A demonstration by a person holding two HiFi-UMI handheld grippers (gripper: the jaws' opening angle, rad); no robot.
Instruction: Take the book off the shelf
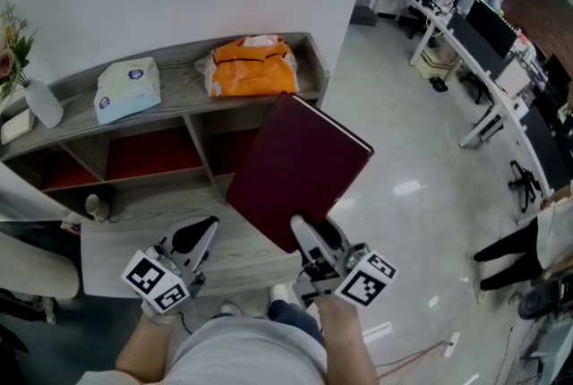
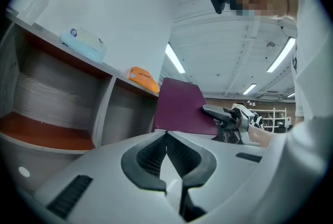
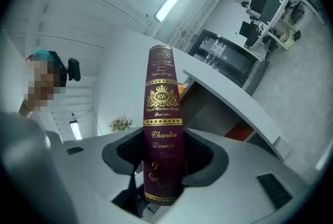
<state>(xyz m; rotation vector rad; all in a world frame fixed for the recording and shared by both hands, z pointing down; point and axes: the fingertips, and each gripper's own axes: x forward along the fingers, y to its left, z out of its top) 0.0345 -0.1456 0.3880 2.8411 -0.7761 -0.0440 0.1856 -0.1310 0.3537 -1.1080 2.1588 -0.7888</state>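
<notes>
**A:** Head view first. The maroon book is off the shelf and up in the air in front of it, tilted, with the right gripper clamped on its lower corner.

**B:** And the left gripper sits low beside it, carrying nothing. A tissue pack and an orange bag lie on the top board.

**A:** Left gripper view: the pads meet at their tips with nothing between them. Beyond them, the book hangs beside the shelf's open compartments.

**B:** Right gripper view: the gold-lettered spine stands upright between the jaws, which are wide apart with both pads pressing on the covers. It's a firm hold.
</notes>
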